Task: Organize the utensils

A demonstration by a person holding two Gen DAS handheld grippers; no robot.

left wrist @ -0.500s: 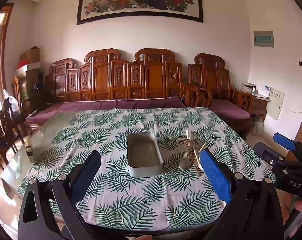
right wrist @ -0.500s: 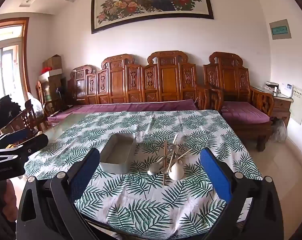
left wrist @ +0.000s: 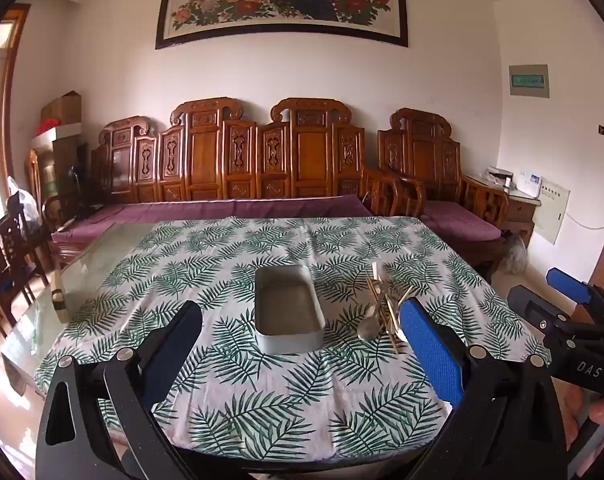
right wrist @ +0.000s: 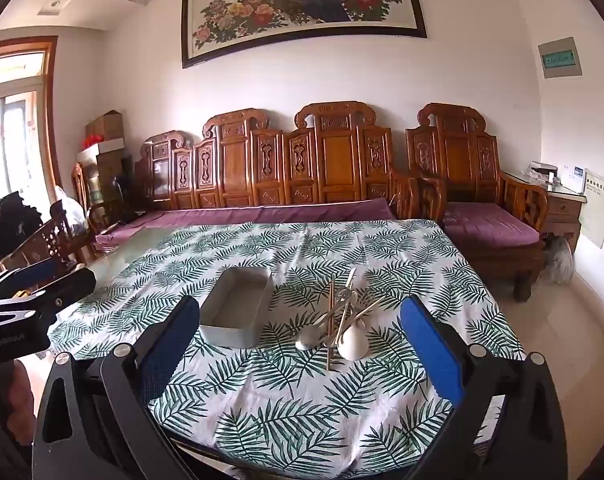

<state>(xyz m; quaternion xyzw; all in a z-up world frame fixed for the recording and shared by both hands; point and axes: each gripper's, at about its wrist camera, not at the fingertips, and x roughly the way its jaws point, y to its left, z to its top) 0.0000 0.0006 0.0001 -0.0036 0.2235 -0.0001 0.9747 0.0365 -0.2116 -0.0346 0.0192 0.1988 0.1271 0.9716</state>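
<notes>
Right wrist view shows a grey oblong metal tray [right wrist: 237, 312] on the worktop's palm-leaf patterned cloth [right wrist: 302, 400], its long axis running away from the camera. Just right of the tray lies a crossed heap of wooden chopsticks and spoons [right wrist: 338, 328], the chopsticks mostly pointing away; a white, perhaps ceramic, spoon sits at its near end. Right gripper [right wrist: 297, 344] jaws stand wide apart, tray and heap beyond them. Left gripper [left wrist: 302, 340] jaws also gape, tray centred beyond.
</notes>
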